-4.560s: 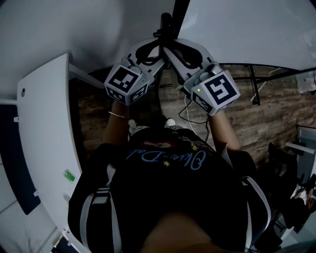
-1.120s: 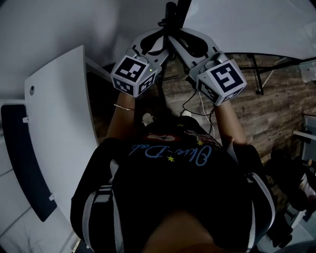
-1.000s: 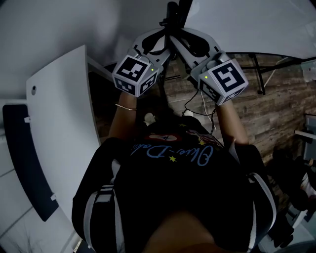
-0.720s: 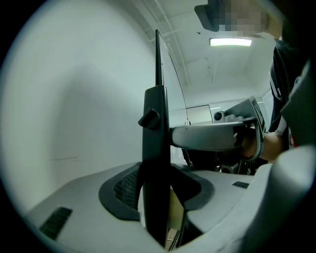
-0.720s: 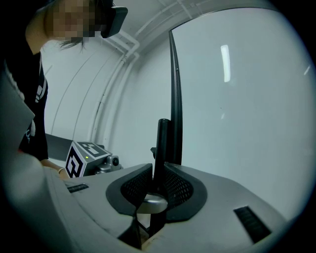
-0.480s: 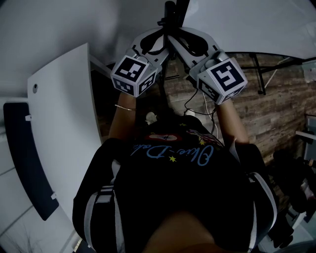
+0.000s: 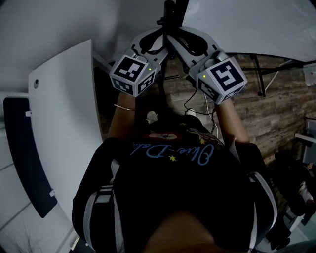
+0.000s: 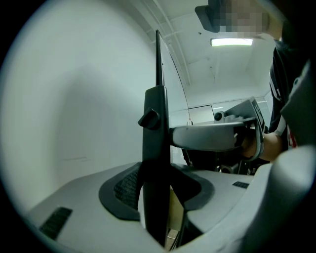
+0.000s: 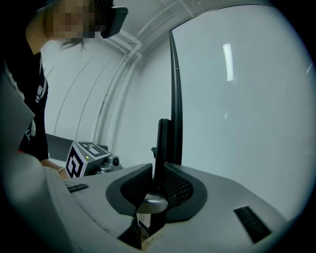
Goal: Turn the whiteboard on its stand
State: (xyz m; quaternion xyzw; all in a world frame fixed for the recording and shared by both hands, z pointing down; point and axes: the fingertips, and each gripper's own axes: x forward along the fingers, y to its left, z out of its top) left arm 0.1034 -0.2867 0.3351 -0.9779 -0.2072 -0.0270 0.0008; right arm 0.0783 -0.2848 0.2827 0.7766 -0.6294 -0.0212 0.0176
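Left gripper (image 8: 157, 195) and right gripper (image 9: 154, 190) jaws both clamp the black post (image 8: 155, 128) beside the whiteboard (image 9: 242, 104).

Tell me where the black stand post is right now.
Head view, top centre: the stand post rises between the left gripper and right gripper, both clamped on it, with the whiteboard just behind.

The white, black-edged whiteboard (image 7: 247, 24) stands upright on its stand's black post (image 8: 154, 163), which bears 1 knob.
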